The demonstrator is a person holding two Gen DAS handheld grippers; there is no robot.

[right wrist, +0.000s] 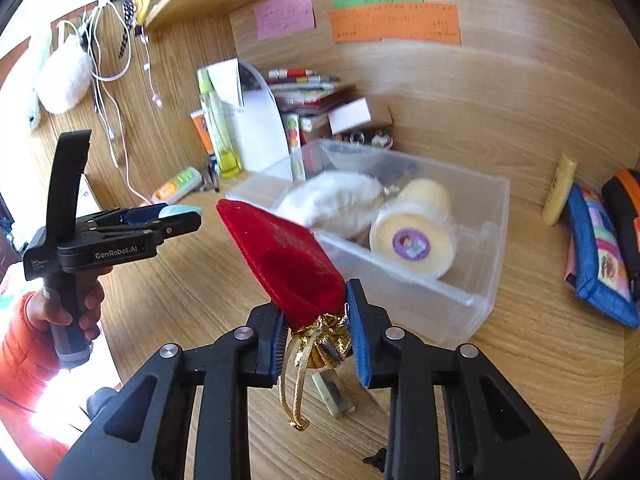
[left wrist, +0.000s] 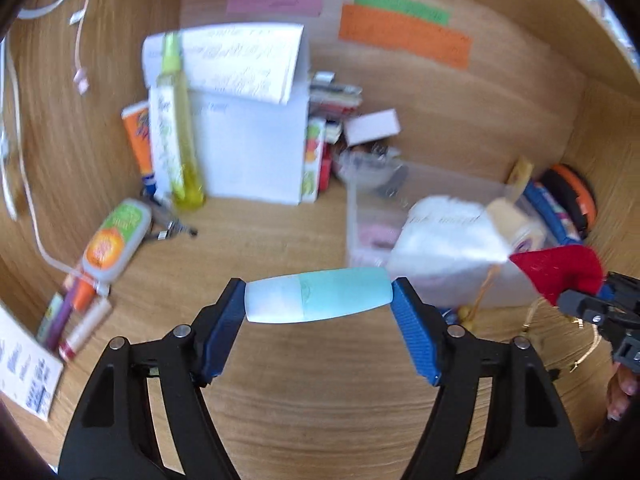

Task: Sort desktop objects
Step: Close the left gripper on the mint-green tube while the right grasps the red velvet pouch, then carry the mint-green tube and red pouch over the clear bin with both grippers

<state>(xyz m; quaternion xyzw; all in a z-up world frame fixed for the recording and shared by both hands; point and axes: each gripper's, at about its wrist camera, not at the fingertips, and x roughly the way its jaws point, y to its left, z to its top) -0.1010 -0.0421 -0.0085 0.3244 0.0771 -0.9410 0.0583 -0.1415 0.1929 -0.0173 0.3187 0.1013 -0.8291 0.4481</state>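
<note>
Item, right gripper [right wrist: 316, 320]: clamped on my red velvet pouch [right wrist: 288, 256], long axis aimed at the clear bin [right wrist: 472, 292] just ahead and nearer than my left gripper [left wrist: 318, 300], which grasps a teal tube [left wrist: 320, 296] crosswise above the tabletop [left wrist: 300, 400].

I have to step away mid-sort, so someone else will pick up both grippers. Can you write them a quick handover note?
Left gripper: shut endwise on a teal bottle, above the desk.
Right gripper: shut on a red pouch at its gold-tied neck, just in front of the clear bin.
Done: a white pouch and a tape roll lie in the bin.
Left: place both held items; tubes, pens and pencil cases are still loose on the desk.
</note>
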